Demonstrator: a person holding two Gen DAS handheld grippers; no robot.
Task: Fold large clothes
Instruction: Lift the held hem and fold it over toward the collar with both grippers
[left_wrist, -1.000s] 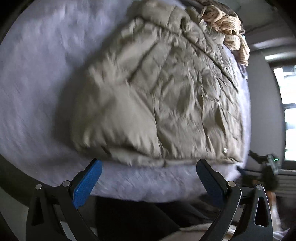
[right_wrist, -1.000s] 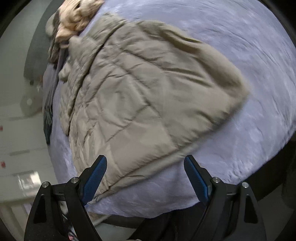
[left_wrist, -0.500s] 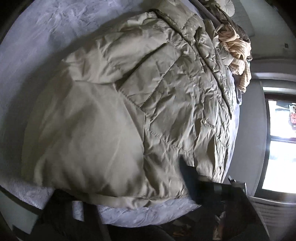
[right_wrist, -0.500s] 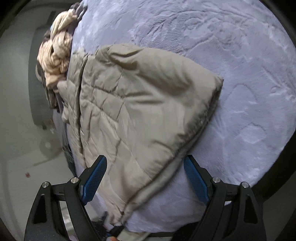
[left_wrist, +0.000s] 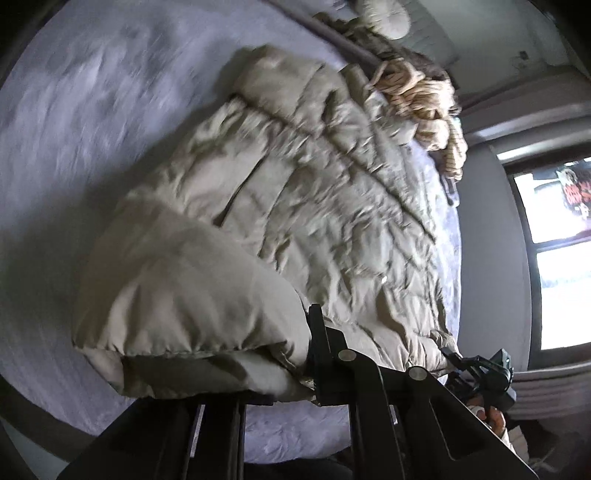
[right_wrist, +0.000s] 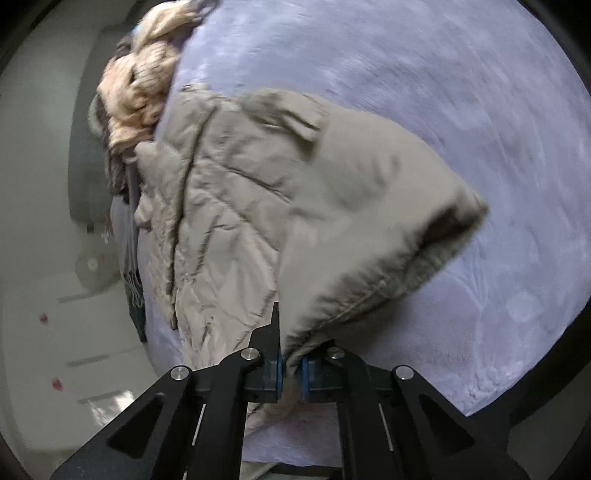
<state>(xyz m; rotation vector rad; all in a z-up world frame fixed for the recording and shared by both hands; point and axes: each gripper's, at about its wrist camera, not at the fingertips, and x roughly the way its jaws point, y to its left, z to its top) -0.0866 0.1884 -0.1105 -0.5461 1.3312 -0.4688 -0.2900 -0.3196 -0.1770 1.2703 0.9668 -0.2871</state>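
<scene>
Both grippers have just closed on the beige quilted jacket (right_wrist: 229, 229): the right gripper (right_wrist: 290, 365) and the left gripper (left_wrist: 310, 369) each clamp its near hem on the lavender bedspread (right_wrist: 443, 92).

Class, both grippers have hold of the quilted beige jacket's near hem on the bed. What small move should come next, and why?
Probably lift the hem and carry it toward the collar end. The left gripper and right gripper have just closed on the hem of the beige puffer jacket, which lies spread on the lavender blanket, so a fold in half looks ready.
</scene>
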